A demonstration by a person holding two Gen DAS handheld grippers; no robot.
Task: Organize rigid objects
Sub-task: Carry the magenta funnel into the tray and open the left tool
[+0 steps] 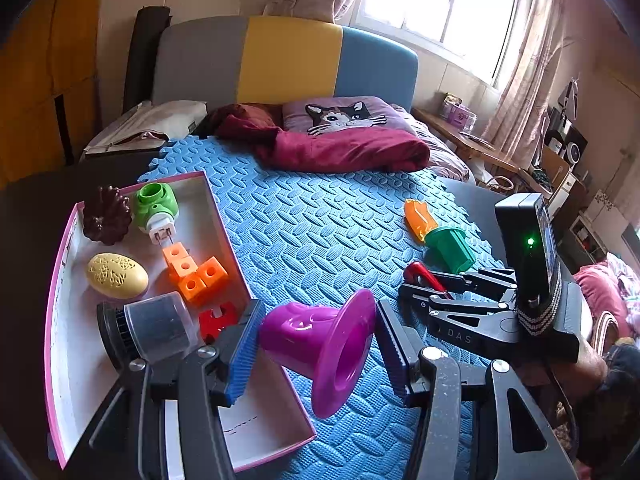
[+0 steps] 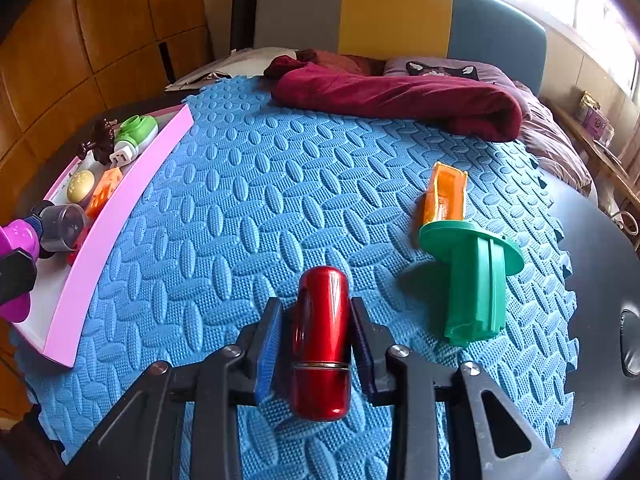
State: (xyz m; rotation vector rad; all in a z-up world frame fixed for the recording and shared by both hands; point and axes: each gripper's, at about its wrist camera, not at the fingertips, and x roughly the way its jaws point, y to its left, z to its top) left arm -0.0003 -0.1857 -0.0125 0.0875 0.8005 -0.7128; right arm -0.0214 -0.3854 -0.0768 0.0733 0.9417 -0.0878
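My left gripper (image 1: pixel 316 344) is shut on a purple plastic funnel-shaped piece (image 1: pixel 320 344) and holds it over the right rim of the pink-edged box (image 1: pixel 60 280). The box holds a yellow egg (image 1: pixel 117 275), orange cubes (image 1: pixel 194 270), a green plug-in device (image 1: pixel 155 204), a dark brown mould (image 1: pixel 107 215), a clear-capped brush (image 1: pixel 148 330) and a red piece (image 1: pixel 218 320). My right gripper (image 2: pixel 316 340) is shut on a red metallic capsule (image 2: pixel 320 340) just above the blue foam mat (image 2: pixel 260 200). A green flanged piece (image 2: pixel 474 276) and an orange tray piece (image 2: pixel 444 196) lie to its right.
A maroon blanket (image 2: pixel 400 96) and a cat-print pillow (image 1: pixel 340 114) lie at the far end of the mat. The dark table edge (image 2: pixel 600 280) shows on the right. The headboard (image 1: pixel 288 60) stands behind, and a wooden wardrobe (image 2: pixel 80 40) is on the left.
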